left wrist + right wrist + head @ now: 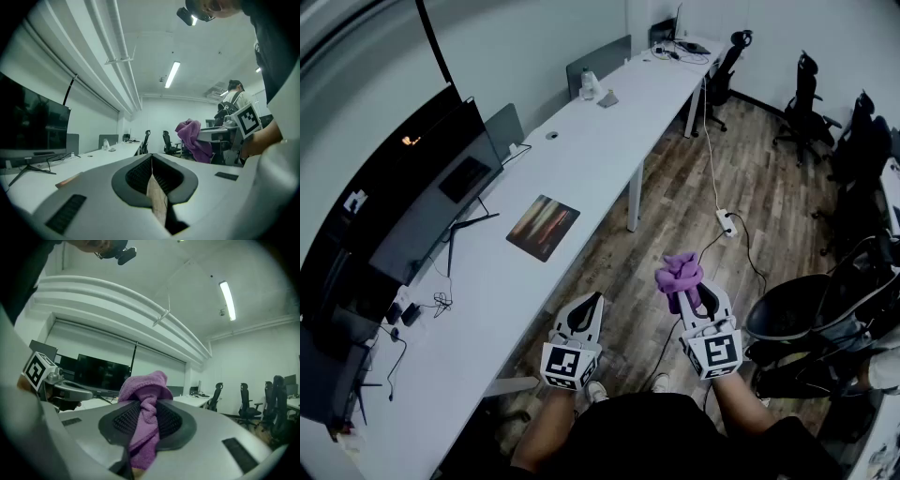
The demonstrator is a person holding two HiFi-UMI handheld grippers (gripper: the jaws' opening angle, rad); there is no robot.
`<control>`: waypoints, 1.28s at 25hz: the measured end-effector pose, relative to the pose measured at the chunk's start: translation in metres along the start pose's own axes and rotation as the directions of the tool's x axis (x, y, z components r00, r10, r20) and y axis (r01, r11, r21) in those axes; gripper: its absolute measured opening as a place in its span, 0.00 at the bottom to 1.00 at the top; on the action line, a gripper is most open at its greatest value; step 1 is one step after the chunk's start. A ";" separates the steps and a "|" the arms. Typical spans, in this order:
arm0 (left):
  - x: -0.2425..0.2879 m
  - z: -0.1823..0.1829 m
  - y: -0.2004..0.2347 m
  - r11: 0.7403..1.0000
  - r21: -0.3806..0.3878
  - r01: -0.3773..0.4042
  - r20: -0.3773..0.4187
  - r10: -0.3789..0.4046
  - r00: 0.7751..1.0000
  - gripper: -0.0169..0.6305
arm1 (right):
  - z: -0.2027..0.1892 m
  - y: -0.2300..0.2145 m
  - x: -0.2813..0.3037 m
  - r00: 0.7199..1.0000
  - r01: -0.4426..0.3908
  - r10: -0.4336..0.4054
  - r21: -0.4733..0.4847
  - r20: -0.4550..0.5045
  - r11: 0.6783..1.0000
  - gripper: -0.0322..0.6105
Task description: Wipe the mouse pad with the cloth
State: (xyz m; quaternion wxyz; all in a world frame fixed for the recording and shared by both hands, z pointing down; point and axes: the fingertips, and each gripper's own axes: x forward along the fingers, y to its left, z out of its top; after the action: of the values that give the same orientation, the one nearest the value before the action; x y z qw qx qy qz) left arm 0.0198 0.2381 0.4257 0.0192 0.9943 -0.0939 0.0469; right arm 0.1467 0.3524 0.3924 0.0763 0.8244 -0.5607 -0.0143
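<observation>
The white bench (581, 159) is running from 7 o'clock up to 1 o'clock in the head view, with the wooden floor (675, 187) spreading along its right side. A dark monitor (412, 202) is standing on the bench at about 9 o'clock. Black office chairs (806, 103) are standing on the floor at 2 o'clock, and another black chair (806, 319) is sitting at 4 o'clock, just beside the person's right arm.

The mouse pad (543, 226), a dark rectangle with reddish streaks, is lying flat on the bench near its floor-side edge, at 11 o'clock from the left hand-held gripper (592, 302) and well apart from both tools.

Both hand-held grippers are hanging over the floor at 6 o'clock. The left hand-held gripper (151, 161) is showing its jaws drawn narrow, pad against pad, with nothing between them. The right hand-held gripper (694, 292) is clamping the purple cloth (679, 275). In its own view the right hand-held gripper (146, 404) is pinching the cloth (143, 385) between the ribbed pads, a bunch bulging above the tips towards 12 o'clock.
</observation>
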 end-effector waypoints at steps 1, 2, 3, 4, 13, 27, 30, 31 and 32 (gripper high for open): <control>0.000 0.001 0.000 1.000 0.001 0.000 0.001 0.000 1.000 0.06 | 0.001 0.000 0.000 1.000 -0.004 0.004 0.004 0.004 1.000 0.20; 0.000 0.002 -0.001 1.000 0.003 0.001 0.001 -0.001 1.000 0.06 | 0.002 0.001 0.001 1.000 -0.007 0.007 0.006 0.008 1.000 0.20; 0.001 0.003 -0.001 1.000 0.004 0.002 0.001 -0.002 1.000 0.06 | 0.003 0.001 0.001 1.000 -0.010 0.010 0.008 0.010 1.000 0.20; 0.001 0.002 -0.001 1.000 0.005 0.003 0.000 -0.003 1.000 0.06 | 0.003 0.001 0.002 1.000 -0.011 0.011 0.008 0.010 1.000 0.20; -0.009 -0.002 0.011 1.000 -0.003 -0.002 -0.003 0.002 1.000 0.06 | 0.002 0.021 0.007 0.999 -0.051 0.051 0.040 0.011 0.998 0.21; -0.059 -0.014 0.068 1.000 0.002 0.024 -0.013 -0.024 1.000 0.06 | 0.005 0.078 0.025 1.000 0.021 -0.020 0.063 -0.010 0.998 0.21; -0.066 -0.018 0.077 1.000 -0.006 0.029 -0.016 -0.029 0.999 0.06 | 0.005 0.087 0.027 0.999 0.030 -0.028 0.058 -0.019 0.998 0.21; -0.067 -0.019 0.079 1.000 -0.010 0.028 -0.016 -0.028 0.999 0.06 | 0.005 0.090 0.028 0.999 0.026 -0.025 0.055 -0.024 0.998 0.21; -0.069 -0.019 0.080 1.000 -0.013 0.027 -0.015 -0.027 1.000 0.06 | 0.006 0.092 0.029 0.999 0.020 -0.019 0.053 -0.027 0.998 0.21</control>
State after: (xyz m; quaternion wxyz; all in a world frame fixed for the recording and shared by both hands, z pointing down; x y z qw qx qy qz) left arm -0.0643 0.1731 0.4404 0.0271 0.9949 -0.0806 0.0537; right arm 0.0717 0.2915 0.4018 0.0617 0.8317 -0.5516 0.0110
